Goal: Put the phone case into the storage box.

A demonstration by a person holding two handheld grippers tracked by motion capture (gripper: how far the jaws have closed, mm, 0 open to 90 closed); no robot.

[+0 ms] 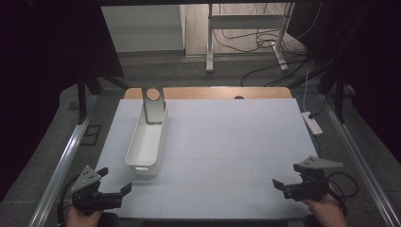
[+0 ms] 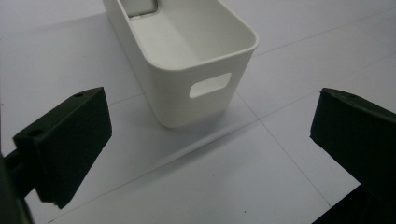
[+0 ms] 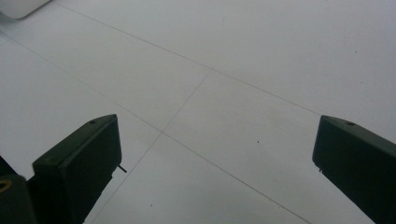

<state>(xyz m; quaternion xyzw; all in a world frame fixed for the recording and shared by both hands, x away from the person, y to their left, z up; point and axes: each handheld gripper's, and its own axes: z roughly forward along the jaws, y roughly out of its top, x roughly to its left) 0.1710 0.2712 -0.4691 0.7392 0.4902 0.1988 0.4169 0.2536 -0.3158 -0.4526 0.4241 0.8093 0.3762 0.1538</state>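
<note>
Left claw [image 1: 116, 179] first: I see its jaws spread wide with nothing between them, low at the near left corner of the worktop [image 1: 227, 142]. In its own view the jaws frame the near end of the white bin [image 2: 196, 60], close ahead but not touching, the handle slot facing me. That bin lies lengthwise on the left half of the worktop, and a grey metal plate [image 1: 153, 105] with a round hole leans upright in its far end. My right claw [image 1: 283, 183] sits at the near right corner, jaws equally wide and empty over bare white surface, well apart from the bin.
</note>
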